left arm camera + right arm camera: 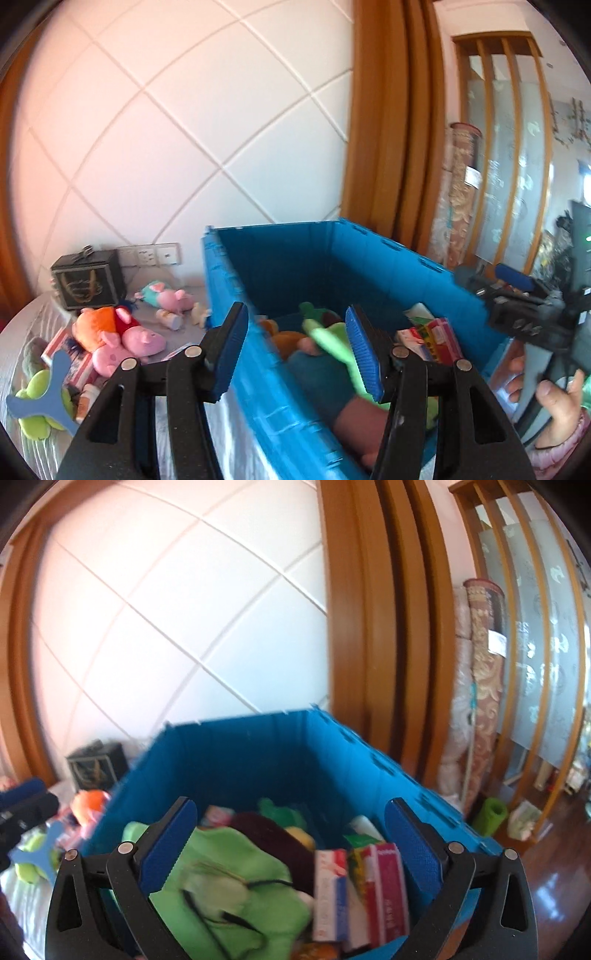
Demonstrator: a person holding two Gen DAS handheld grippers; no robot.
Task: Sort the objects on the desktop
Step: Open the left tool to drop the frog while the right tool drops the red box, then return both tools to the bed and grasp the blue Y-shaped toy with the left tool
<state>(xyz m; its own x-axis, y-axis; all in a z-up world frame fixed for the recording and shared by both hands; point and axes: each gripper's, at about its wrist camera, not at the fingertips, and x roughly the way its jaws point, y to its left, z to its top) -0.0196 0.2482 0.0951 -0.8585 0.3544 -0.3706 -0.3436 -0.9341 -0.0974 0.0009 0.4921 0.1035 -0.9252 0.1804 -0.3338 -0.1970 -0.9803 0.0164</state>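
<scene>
- The left gripper hangs over the near left wall of the blue crate. Its fingers stand partly apart and clamp nothing; one finger is outside the wall, the other over the inside.
- The right gripper is above the same crate, fingers spread wide with nothing between the pads. A green plush toy lies loose in the crate just below them.
- Beside that green toy stand several flat boxes on edge, red, white and pink, leaning against the crate's right wall, with a dark maroon soft thing behind them.
- From the left wrist view the crate also holds a brown plush and a teal one, blurred.
- Left of the crate, on the bed, more things lie unsorted: a pink pig toy with an orange one on it, a smaller pink and teal toy, a yellow-green plush under a blue Y-shaped piece, and a small bottle.
- A dark gift bag stands at the wall behind them, by the sockets.
- At the right edge a hand grips the other gripper's handle.
</scene>
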